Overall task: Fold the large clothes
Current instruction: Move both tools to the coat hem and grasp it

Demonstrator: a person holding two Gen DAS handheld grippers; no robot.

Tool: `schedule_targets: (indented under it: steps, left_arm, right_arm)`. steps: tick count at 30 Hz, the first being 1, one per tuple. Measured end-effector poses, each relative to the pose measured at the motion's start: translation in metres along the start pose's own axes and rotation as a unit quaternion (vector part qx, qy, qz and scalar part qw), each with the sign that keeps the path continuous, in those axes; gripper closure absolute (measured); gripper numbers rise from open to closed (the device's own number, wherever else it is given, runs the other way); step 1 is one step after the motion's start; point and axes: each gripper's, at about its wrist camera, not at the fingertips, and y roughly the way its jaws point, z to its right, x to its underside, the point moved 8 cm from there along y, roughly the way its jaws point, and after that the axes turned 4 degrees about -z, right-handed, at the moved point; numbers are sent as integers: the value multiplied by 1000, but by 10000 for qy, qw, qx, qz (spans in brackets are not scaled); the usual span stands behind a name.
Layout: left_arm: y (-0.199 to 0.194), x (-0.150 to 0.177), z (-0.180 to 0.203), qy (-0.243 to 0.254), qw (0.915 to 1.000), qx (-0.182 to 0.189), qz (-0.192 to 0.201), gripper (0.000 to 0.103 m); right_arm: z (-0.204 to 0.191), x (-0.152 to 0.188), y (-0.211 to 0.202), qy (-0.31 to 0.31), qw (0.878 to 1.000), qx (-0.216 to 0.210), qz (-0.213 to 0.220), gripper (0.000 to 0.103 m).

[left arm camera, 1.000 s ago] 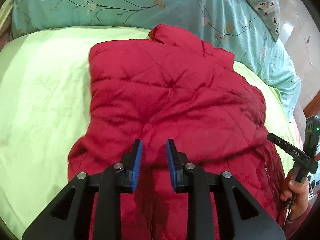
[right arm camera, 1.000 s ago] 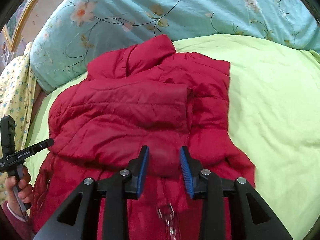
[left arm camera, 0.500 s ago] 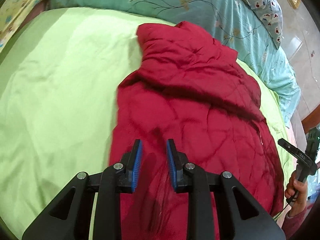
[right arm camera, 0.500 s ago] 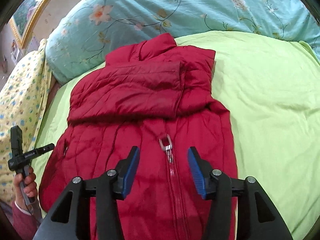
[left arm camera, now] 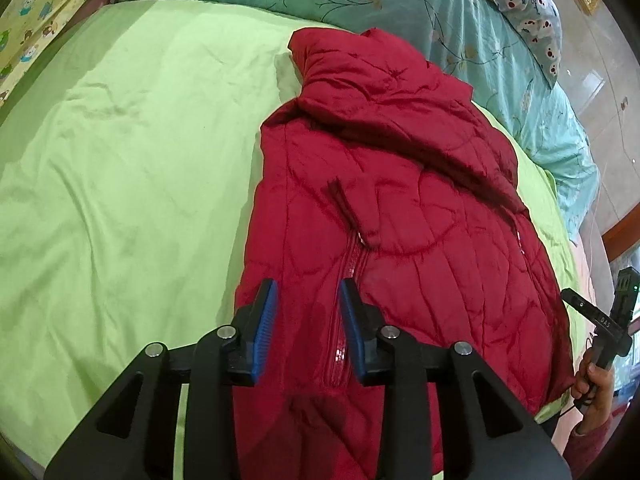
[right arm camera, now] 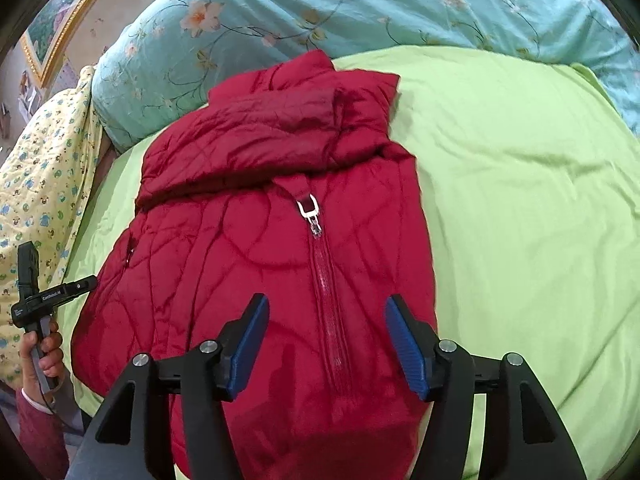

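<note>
A red quilted jacket [left arm camera: 400,216] lies front up on the green bed sheet [left arm camera: 132,168], zipped, with both sleeves folded across its chest. In the right wrist view the jacket [right arm camera: 248,248] shows its silver zipper pull [right arm camera: 309,208] below the folded sleeves. My left gripper [left arm camera: 307,320] is open and empty, above the jacket's hem by its left edge. My right gripper [right arm camera: 324,340] is open wide and empty, above the hem astride the zipper. The right gripper's handle [left arm camera: 600,320] shows in the left wrist view, the left one [right arm camera: 36,292] in the right wrist view.
A teal floral quilt [right arm camera: 360,12] is bunched along the head of the bed. A yellow patterned blanket [right arm camera: 40,184] lies at the bed's left side. A spotted pillow [left arm camera: 528,4] lies at the far right. Bare green sheet [right arm camera: 532,216] lies to the jacket's right.
Both grippers pulled back from the jacket's chest toward its hem. The right gripper let go of a sleeve cuff and opened wider. The sleeves now lie folded across the chest.
</note>
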Motion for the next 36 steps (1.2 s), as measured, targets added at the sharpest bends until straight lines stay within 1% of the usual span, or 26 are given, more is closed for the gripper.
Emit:
schedule_targets:
  steps: [3, 4, 6, 8, 12, 16, 18, 20, 22, 24, 25, 26, 29, 31, 32, 34, 35, 36]
  left_arm:
    - [-4, 8, 1, 53, 10000, 6, -16, 66]
    - [-6, 12, 2, 88, 10000, 0, -22, 62]
    - [-8, 18, 3, 159, 9999, -9, -37, 58]
    - [-12, 24, 4, 240, 9997, -53, -42, 53]
    - [-16, 31, 6, 278, 9995, -136, -20, 50]
    - [-20, 37, 5, 212, 9997, -147, -7, 48]
    - [-20, 41, 3, 196, 9996, -192, -31, 45]
    - [-21, 45, 1, 195, 9995, -235, -43, 39]
    - [-19, 50, -2, 172, 9994, -270, -93, 39]
    - [-16, 55, -6, 115, 9994, -287, -172, 39]
    - [-15, 58, -9, 77, 9994, -281, -212, 39]
    - [-14, 61, -10, 50, 9994, -261, -234, 39]
    - [-13, 68, -15, -19, 9994, -163, -301, 38]
    - [-13, 72, -16, -17, 9994, -111, -336, 38]
    - [-14, 73, -17, -12, 9994, -81, -344, 38]
    - [-15, 76, -17, -20, 9993, 14, -367, 38]
    - [-15, 78, -17, -26, 9992, 76, -383, 38]
    - [-14, 79, -16, -28, 9991, 121, -403, 38]
  right_arm:
    - [9, 9, -7, 155, 9999, 6, 22, 36]
    - [11, 12, -10, 190, 9998, 30, 31, 35]
    - [18, 17, -16, 232, 9996, 139, 54, 32]
    - [22, 21, -19, 257, 9993, 284, 49, 27]
    - [22, 31, -17, 248, 9990, 374, -65, 26]
    - [17, 44, -8, 159, 9984, 434, -319, 26]
    - [13, 53, -4, 12, 9976, 488, -484, 26]
    - [11, 62, -3, -128, 9968, 470, -638, 26]
    - [16, 68, -5, -136, 9959, 507, -743, 26]
    - [25, 74, -11, -60, 9955, 397, -852, 28]
    - [29, 77, -13, -20, 9955, 314, -899, 36]
    - [32, 80, -16, 36, 9951, 178, -970, 50]
    - [36, 87, -24, 85, 9942, -131, -1069, 64]
    - [36, 89, -27, 65, 9935, -234, -1114, 67]
    - [36, 90, -28, 75, 9932, -274, -1127, 68]
    - [34, 88, -27, 108, 9928, -327, -1148, 67]
    - [32, 88, -26, 105, 9926, -374, -1150, 64]
    - [31, 88, -25, 93, 9926, -385, -1144, 64]
